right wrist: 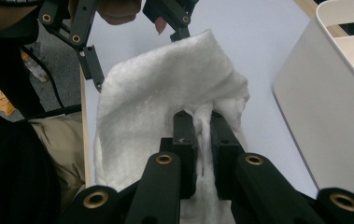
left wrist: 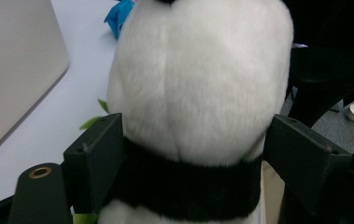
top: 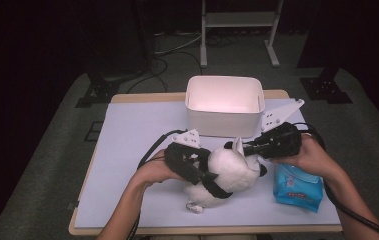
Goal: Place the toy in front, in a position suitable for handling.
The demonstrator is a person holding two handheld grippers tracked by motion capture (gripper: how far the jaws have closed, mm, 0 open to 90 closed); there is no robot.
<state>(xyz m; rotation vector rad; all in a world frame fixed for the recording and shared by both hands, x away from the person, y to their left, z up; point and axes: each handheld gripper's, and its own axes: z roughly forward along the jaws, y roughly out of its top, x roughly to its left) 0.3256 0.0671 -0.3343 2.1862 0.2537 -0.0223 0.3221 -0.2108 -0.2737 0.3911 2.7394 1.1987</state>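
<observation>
Right gripper [right wrist: 202,135]: jaws pinched tight on a fold of white fur at the top of the plush toy [top: 229,172].
Left gripper [left wrist: 198,154]: jaws spread wide around the toy's body at its black band; whether the pads press, I cannot tell.
Toy: on the table [top: 137,135], just in front of the bin.
White bin [top: 224,102]: looks empty.
Blue packet [top: 298,187]: on the table, beside the toy.
Progress: toy gripped, not yet in the bin; judged early.
</observation>
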